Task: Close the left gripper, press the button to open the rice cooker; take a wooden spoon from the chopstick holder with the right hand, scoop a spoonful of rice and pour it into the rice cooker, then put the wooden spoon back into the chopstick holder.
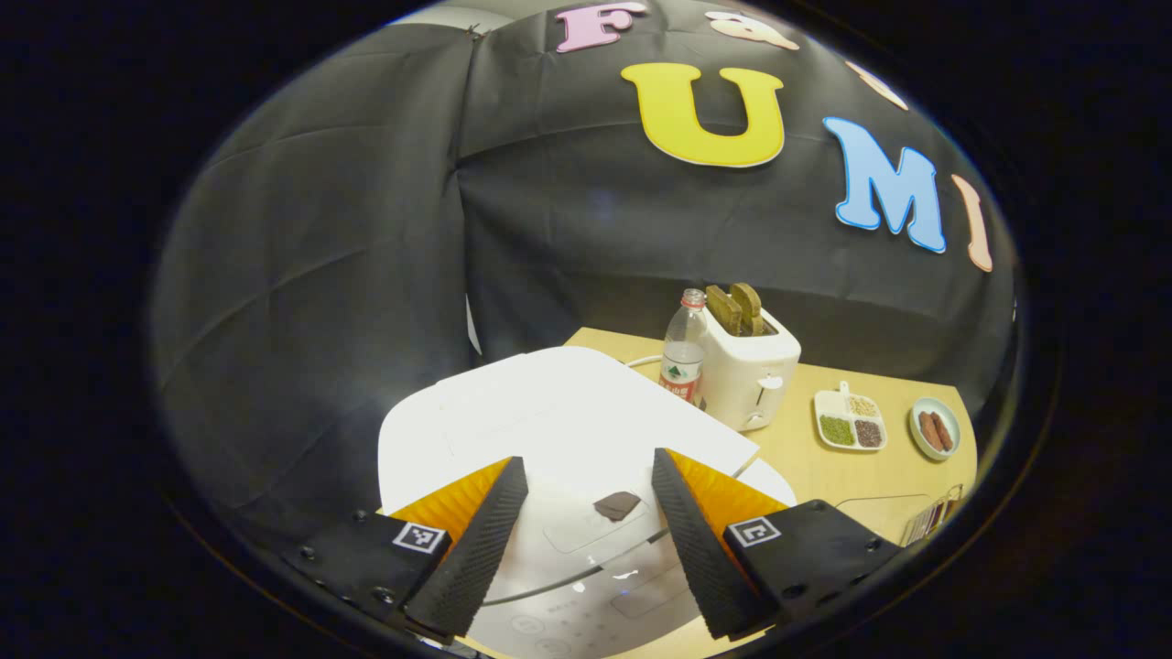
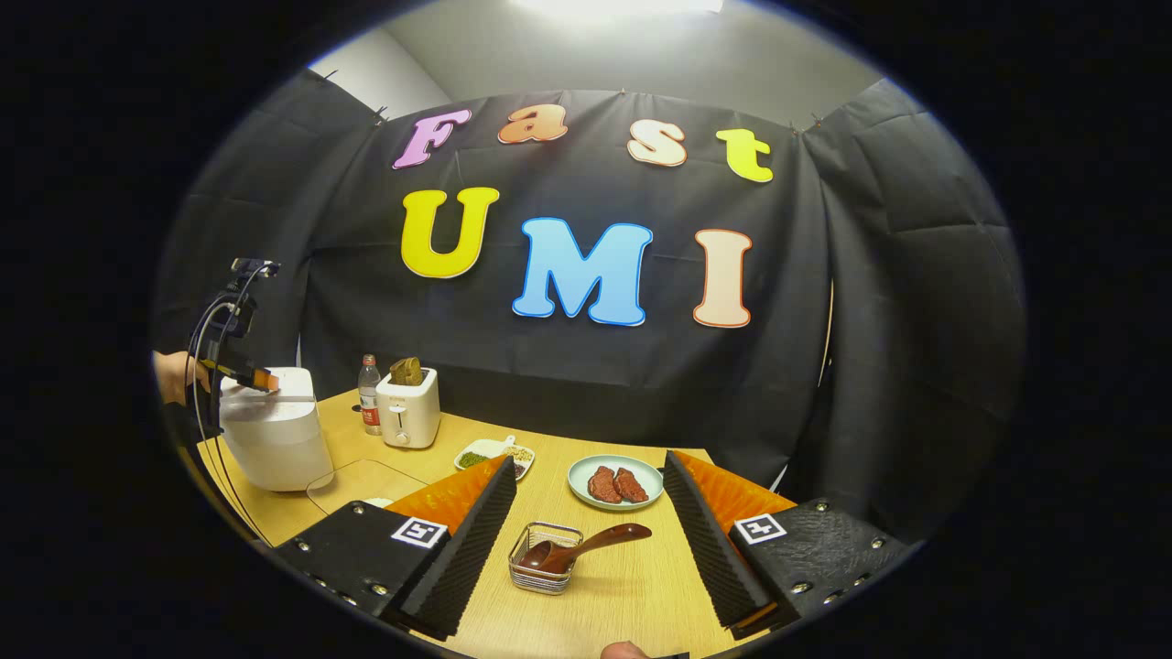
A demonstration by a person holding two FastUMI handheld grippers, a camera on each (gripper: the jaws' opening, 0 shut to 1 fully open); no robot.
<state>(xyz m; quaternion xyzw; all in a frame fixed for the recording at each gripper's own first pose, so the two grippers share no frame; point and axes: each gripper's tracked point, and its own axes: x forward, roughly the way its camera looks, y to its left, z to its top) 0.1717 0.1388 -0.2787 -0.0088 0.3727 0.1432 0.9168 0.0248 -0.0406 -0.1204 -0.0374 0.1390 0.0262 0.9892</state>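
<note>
left gripper (image 1: 586, 476) hangs over the rice cooker (image 1: 549, 430) at the worktop's (image 1: 824, 467) left edge, jaws spread wide, lid shut, its dark button (image 1: 616, 504) right between the fingers. right gripper (image 2: 591, 490) sits low near the front edge, jaws spread too, wooden spoon (image 2: 581, 547) lying tilted in the wire chopstick holder (image 2: 546, 558) just ahead between them.

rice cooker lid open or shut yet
Shut: the rice cooker lid lies flat beneath the open left tool, hovering above it.
</note>
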